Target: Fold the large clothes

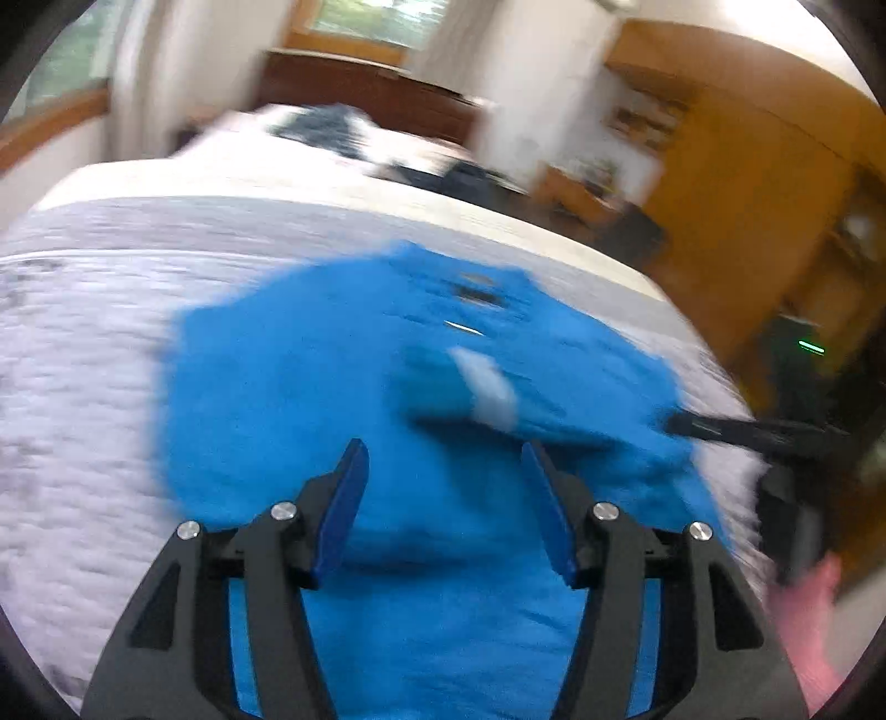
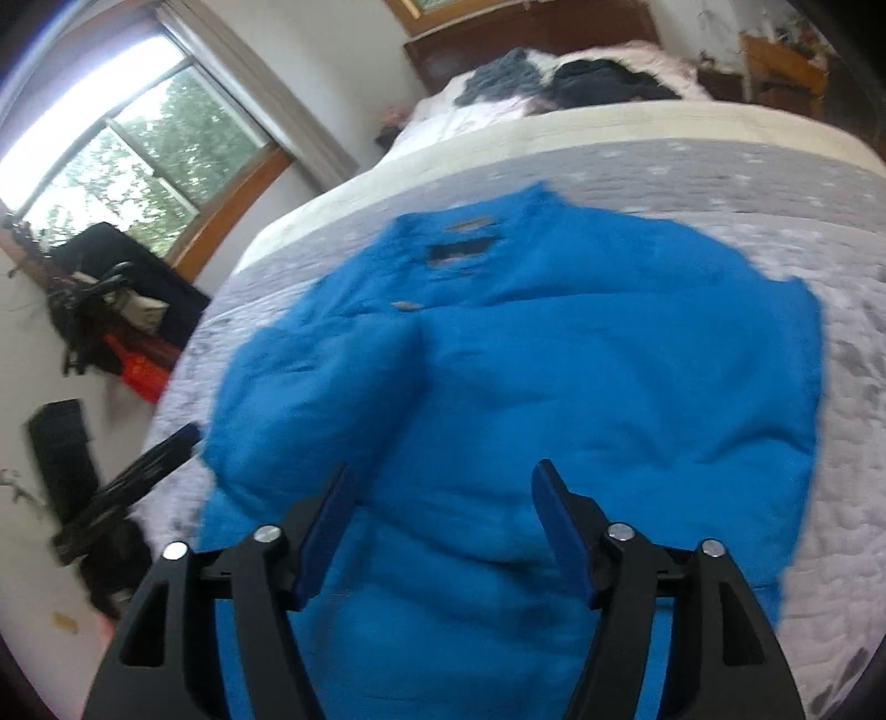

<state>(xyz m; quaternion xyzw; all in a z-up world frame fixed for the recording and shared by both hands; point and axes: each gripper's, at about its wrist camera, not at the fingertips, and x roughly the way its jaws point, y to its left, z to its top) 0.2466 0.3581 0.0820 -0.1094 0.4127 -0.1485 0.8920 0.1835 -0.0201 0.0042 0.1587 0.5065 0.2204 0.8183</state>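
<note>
A large bright blue garment (image 1: 310, 387) lies spread on the grey quilted bedspread (image 1: 83, 332), collar end far from me. A sleeve with a white band (image 1: 487, 387) is folded across its right part in the left wrist view. My left gripper (image 1: 443, 459) hovers open above the garment's near part, nothing between its blue pads. In the right wrist view the same blue garment (image 2: 581, 387) fills the middle, its left sleeve folded inward. My right gripper (image 2: 440, 482) is open over the near hem, holding nothing. Both views are motion-blurred.
Dark clothes (image 2: 598, 77) are piled near a wooden headboard (image 2: 498, 33) at the far end of the bed. A window (image 2: 138, 160) and a cluttered dark chair (image 2: 111, 310) stand left of the bed. The other gripper's black body (image 1: 775, 437) and a hand (image 1: 808, 609) show at right.
</note>
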